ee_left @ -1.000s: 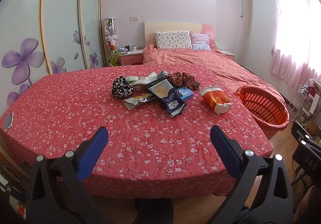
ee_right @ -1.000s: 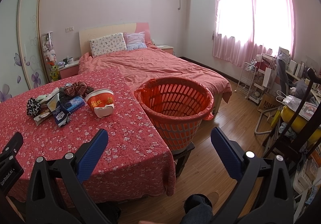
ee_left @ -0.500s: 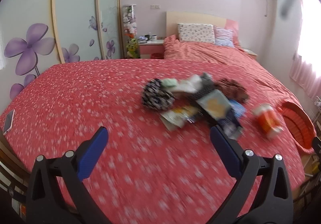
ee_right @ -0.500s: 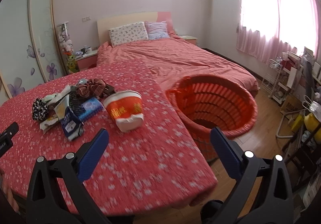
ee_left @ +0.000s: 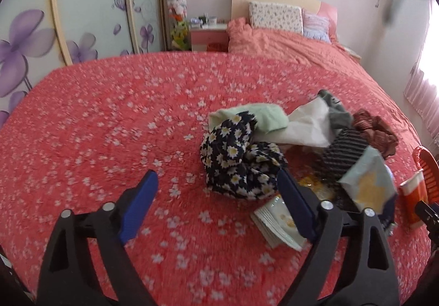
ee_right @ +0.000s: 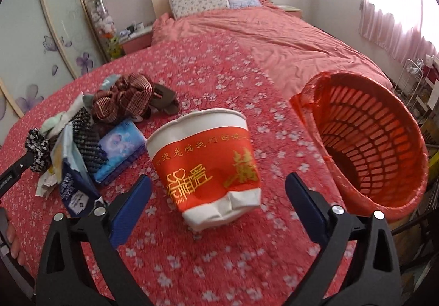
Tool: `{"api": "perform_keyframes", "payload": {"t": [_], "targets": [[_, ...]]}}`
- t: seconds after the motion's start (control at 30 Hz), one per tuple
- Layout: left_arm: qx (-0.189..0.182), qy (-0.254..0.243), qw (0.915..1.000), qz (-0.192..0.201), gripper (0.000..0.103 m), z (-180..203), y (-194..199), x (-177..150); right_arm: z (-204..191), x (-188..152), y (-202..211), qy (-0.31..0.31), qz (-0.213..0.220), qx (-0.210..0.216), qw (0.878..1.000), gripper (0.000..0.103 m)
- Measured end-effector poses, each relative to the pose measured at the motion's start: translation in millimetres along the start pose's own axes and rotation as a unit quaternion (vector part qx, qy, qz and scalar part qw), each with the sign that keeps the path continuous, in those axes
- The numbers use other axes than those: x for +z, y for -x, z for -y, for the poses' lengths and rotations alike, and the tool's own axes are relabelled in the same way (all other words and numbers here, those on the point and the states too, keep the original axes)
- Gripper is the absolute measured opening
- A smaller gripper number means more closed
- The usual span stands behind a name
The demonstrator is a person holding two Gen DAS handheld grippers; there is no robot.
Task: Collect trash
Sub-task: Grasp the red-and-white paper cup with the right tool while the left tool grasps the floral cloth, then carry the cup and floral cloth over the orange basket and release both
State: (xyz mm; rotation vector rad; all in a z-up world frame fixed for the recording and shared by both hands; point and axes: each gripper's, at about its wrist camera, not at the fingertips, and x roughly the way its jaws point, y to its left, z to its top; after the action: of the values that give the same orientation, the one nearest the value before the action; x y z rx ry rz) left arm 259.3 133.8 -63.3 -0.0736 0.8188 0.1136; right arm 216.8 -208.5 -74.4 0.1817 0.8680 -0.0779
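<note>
The left hand-held gripper [ee_left: 216, 193] is wide apart and holds nothing. It hangs over the red flowery bed cover [ee_left: 109, 125]. Just past its right finger [ee_left: 295, 205] lies a dark cloth with white daisies [ee_left: 236, 160]. Next to that cloth is a pile: a pale green cloth [ee_left: 263, 118], a white paper [ee_left: 307, 125], a striped dark cloth [ee_left: 341, 157] and a snack bag [ee_left: 367, 185]. A flat wrapper [ee_left: 274, 221] lies partly under the right finger.

The right hand-held gripper [ee_right: 218, 205] is wide apart too, with nothing in it. A crumpled red and white paper cup [ee_right: 208, 166] lies on its side on the bed cover, between the two blue fingers but not touching them. To the left of the cup lies a blue packet [ee_right: 120, 146], and behind that a brown checked cloth [ee_right: 123, 97]. To the right of the cup, beside the bed, stands an orange basket [ee_right: 367, 141] with a red bag inside.
</note>
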Motion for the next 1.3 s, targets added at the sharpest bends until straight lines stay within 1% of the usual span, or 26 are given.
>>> {"api": "perform_keyframes", "payload": {"t": [0.07, 0.13, 0.17, 0.2, 0.23, 0.3, 0.37, 0.4, 0.43, 0.5, 0.53, 0.57, 0.6, 0.63, 0.73, 0.9, 1.0, 1.17, 1.3], "targets": [[-0.004, -0.002, 1.0000, -0.005, 0.078, -0.9, -8.1, 1.2, -4.0, 1.3, -5.7, 0.007, -0.005, -0.001, 1.000, 0.094], [-0.013, -0.007, 0.9999, -0.007, 0.073, 0.7, -12.5, 1.8, -7.0, 4.0, -12.9, 0.014, -0.013, -0.001, 1.000, 0.088], [-0.017, -0.009, 0.9998, -0.009, 0.069, 1.4, -15.9, 3.1, -9.5, 4.9, -16.2, 0.016, -0.017, -0.001, 1.000, 0.082], [-0.020, -0.010, 0.9997, -0.011, 0.064, 2.3, -18.1, 3.6, -11.4, 5.0, -18.6, 0.017, -0.023, 0.001, 1.000, 0.080], [-0.024, -0.010, 0.9996, -0.013, 0.061, 2.9, -20.4, 3.8, -11.2, 4.6, -19.3, 0.017, -0.023, 0.000, 1.000, 0.080], [-0.038, -0.009, 0.9991, -0.019, 0.046, 4.7, -24.1, 3.6, -10.5, 4.1, -17.8, 0.016, -0.022, 0.002, 1.000, 0.079], [-0.053, -0.009, 0.9982, -0.024, 0.036, 4.9, -27.7, 2.6, -8.8, 3.1, -16.5, 0.016, -0.020, 0.006, 1.000, 0.079], [-0.055, -0.011, 0.9981, -0.026, 0.034, 5.9, -29.0, 1.8, -8.2, 3.0, -16.7, 0.015, -0.019, 0.006, 1.000, 0.079], [-0.056, -0.014, 0.9980, -0.024, 0.034, 6.9, -29.4, 0.5, -7.4, 2.8, -16.2, 0.014, -0.018, 0.006, 1.000, 0.079], [-0.053, -0.016, 0.9983, -0.021, 0.038, 7.5, -29.1, -0.7, -6.8, 2.1, -17.3, 0.012, -0.021, 0.005, 1.000, 0.079], [-0.052, -0.016, 0.9983, -0.020, 0.038, 8.0, -29.5, -1.2, -6.6, 2.1, -17.5, 0.012, -0.020, 0.005, 1.000, 0.079], [-0.054, -0.015, 0.9982, -0.021, 0.035, 7.9, -30.5, -1.3, -6.2, 2.4, -17.5, 0.013, -0.020, 0.005, 1.000, 0.079], [-0.058, -0.014, 0.9979, -0.023, 0.022, 7.6, -31.1, -1.4, -5.6, 2.1, -17.6, 0.012, -0.021, 0.006, 1.000, 0.078], [-0.068, -0.012, 0.9973, -0.025, 0.018, 7.0, -30.3, -1.3, -4.8, 2.3, -16.6, 0.009, -0.021, 0.012, 1.000, 0.078], [-0.069, -0.015, 0.9974, -0.012, 0.015, 3.8, -19.6, 0.3, -3.5, 3.7, -7.2, 0.007, -0.010, 0.017, 1.000, 0.078], [-0.067, -0.017, 0.9975, 0.015, 0.014, -1.3, 11.7, 6.0, -0.4, 9.2, 13.6, 0.006, 0.014, 0.023, 1.000, 0.078], [-0.072, -0.017, 0.9967, 0.033, 0.014, 0.2, 35.7, 12.3, 2.3, 12.5, 29.2, 0.009, 0.032, 0.026, 0.999, 0.078], [-0.096, -0.031, 0.9933, 0.057, 0.015, 24.0, 73.1, 14.3, 11.9, 16.0, 55.9, 0.015, 0.065, 0.019, 0.998, 0.078], [-0.122, -0.051, 0.9889, 0.067, 0.015, 57.9, 92.1, 14.3, 28.6, 17.0, 71.3, 0.008, 0.085, 0.008, 0.996, 0.078]]}}
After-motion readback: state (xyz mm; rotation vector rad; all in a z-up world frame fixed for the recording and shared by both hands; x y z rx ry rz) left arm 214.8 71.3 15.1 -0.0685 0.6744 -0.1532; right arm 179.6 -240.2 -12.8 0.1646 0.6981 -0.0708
